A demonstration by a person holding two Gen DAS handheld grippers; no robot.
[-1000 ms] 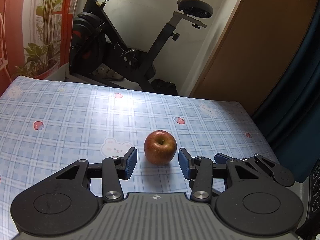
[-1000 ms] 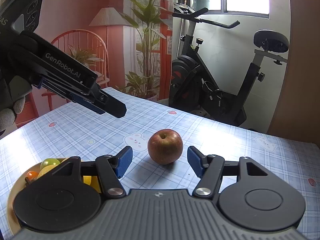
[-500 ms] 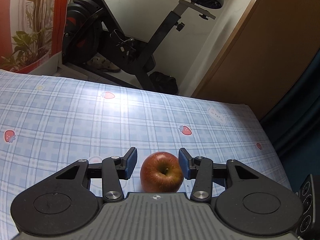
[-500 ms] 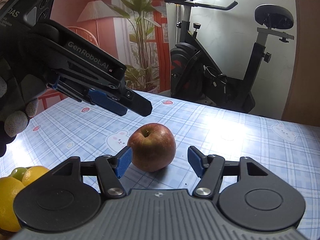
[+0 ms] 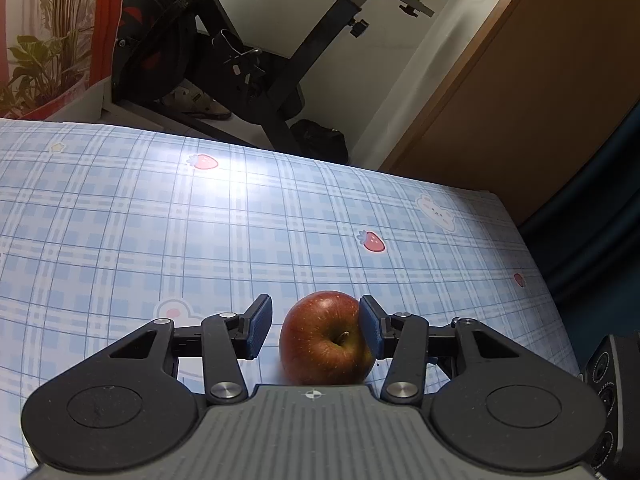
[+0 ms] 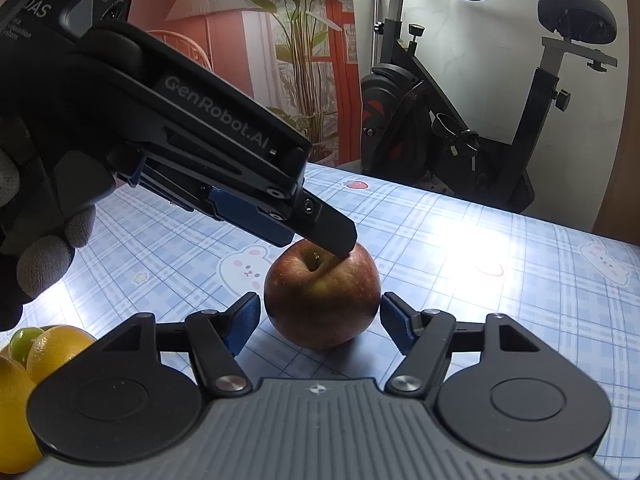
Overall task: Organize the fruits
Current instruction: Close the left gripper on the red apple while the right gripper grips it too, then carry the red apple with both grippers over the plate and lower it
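A red apple (image 5: 326,340) rests on the blue checked tablecloth (image 5: 200,240). My left gripper (image 5: 316,326) is open around it; its right pad touches the apple's side, the left pad stands apart. In the right wrist view the apple (image 6: 322,300) sits between the open fingers of my right gripper (image 6: 320,320), touching neither pad. The left gripper's body (image 6: 224,152) comes down from the upper left, and one finger (image 6: 332,234) rests over the apple's top.
Yellow lemons (image 6: 52,348) and a green fruit (image 6: 22,340) lie at the lower left of the right wrist view. An exercise bike (image 6: 460,132) stands beyond the table's far edge. A wooden door (image 5: 520,80) stands at the right.
Both grippers have moved in on the apple. The left gripper has come down over it, and its right pad now touches the apple.
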